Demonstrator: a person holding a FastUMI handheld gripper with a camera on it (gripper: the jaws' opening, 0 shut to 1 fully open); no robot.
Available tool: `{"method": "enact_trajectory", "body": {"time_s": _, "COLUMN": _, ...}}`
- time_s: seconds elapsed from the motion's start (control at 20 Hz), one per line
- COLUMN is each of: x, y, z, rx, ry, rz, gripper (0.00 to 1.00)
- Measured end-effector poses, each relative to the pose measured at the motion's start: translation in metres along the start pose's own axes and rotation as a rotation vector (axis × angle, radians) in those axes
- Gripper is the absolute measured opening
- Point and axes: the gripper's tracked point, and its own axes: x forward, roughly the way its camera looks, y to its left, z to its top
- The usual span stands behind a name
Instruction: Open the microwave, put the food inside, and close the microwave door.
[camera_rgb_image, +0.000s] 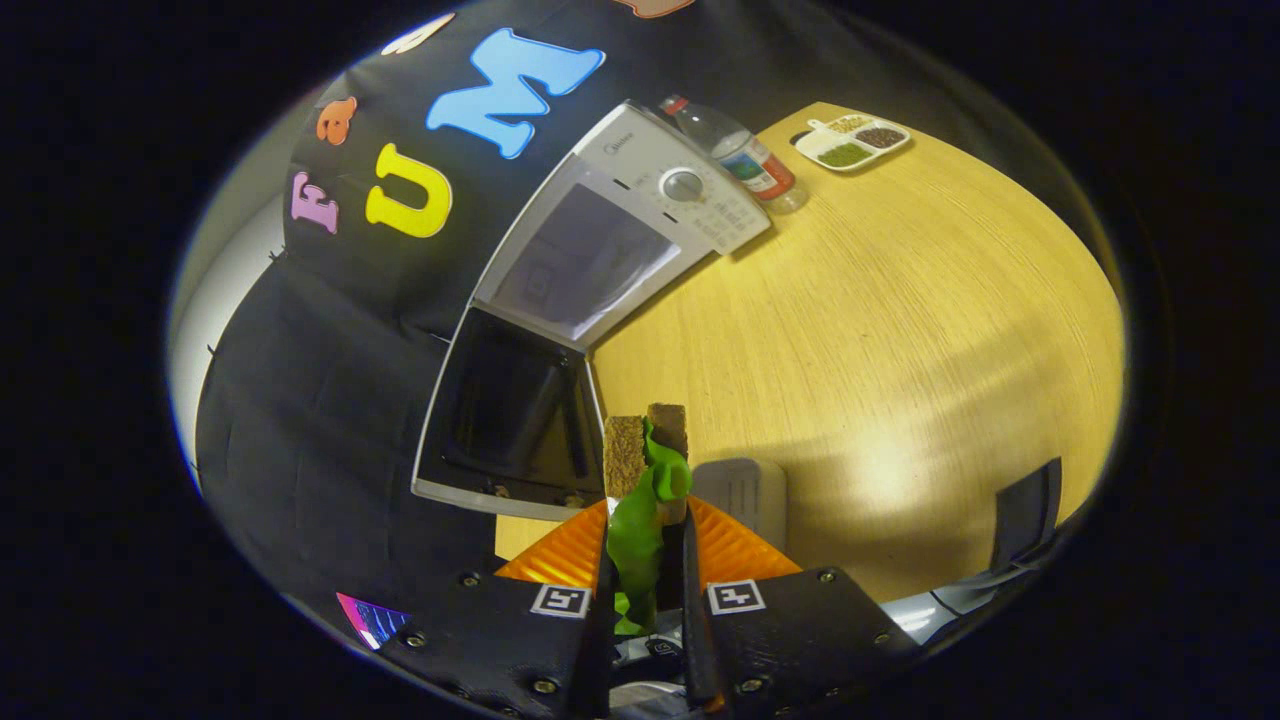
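Surface: I'm over a pale wooden bench (900, 330) with a fine grain and a soft shadow across its near part.
Room: black cloth hangs as the booth wall behind the bench.
Food: a sandwich (645, 455), two brown bread slices with green filling hanging out, stands up between the jaws.
Jaws: I have the gripper (645, 520) drawn narrow, both fingers pressed on the sandwich.
Microwave: the white microwave (640, 220) sits just ahead and to one side of the sandwich, its door (505, 415) swung open and lying nearest the fingers.
Cavity: the opening looks grey and dim; I cannot tell what is inside.
Other things: a clear bottle (750, 160) with a red cap stands right beside the microwave's dial side; a small white divided tray (852, 143) of beans and grains lies beyond it.
Near me: a light grey object (745, 490) lies on the bench just beside the fingers; I cannot tell what it is.
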Motion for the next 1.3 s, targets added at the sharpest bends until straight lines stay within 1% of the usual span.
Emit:
{"method": "enact_trajectory", "body": {"time_s": 0.25, "x": 0.035, "y": 0.038, "z": 0.040, "rx": -0.007, "ry": -0.101, "rz": 0.063, "gripper": 0.28}}
{"method": "enact_trajectory", "body": {"time_s": 0.6, "x": 0.099, "y": 0.070, "z": 0.085, "rx": -0.042, "ry": -0.209, "rz": 0.090, "gripper": 0.28}}
{"method": "enact_trajectory", "body": {"time_s": 0.8, "x": 0.130, "y": 0.080, "z": 0.109, "rx": 0.005, "ry": -0.282, "rz": 0.115, "gripper": 0.28}}
{"method": "enact_trajectory", "body": {"time_s": 1.05, "x": 0.176, "y": 0.080, "z": 0.138, "rx": 0.057, "ry": -0.326, "rz": 0.111, "gripper": 0.28}}
{"method": "enact_trajectory", "body": {"time_s": 1.2, "x": 0.196, "y": 0.087, "z": 0.155, "rx": 0.084, "ry": -0.398, "rz": 0.144, "gripper": 0.28}}
{"method": "enact_trajectory", "body": {"time_s": 1.3, "x": 0.215, "y": 0.085, "z": 0.162, "rx": 0.106, "ry": -0.420, "rz": 0.144, "gripper": 0.28}}
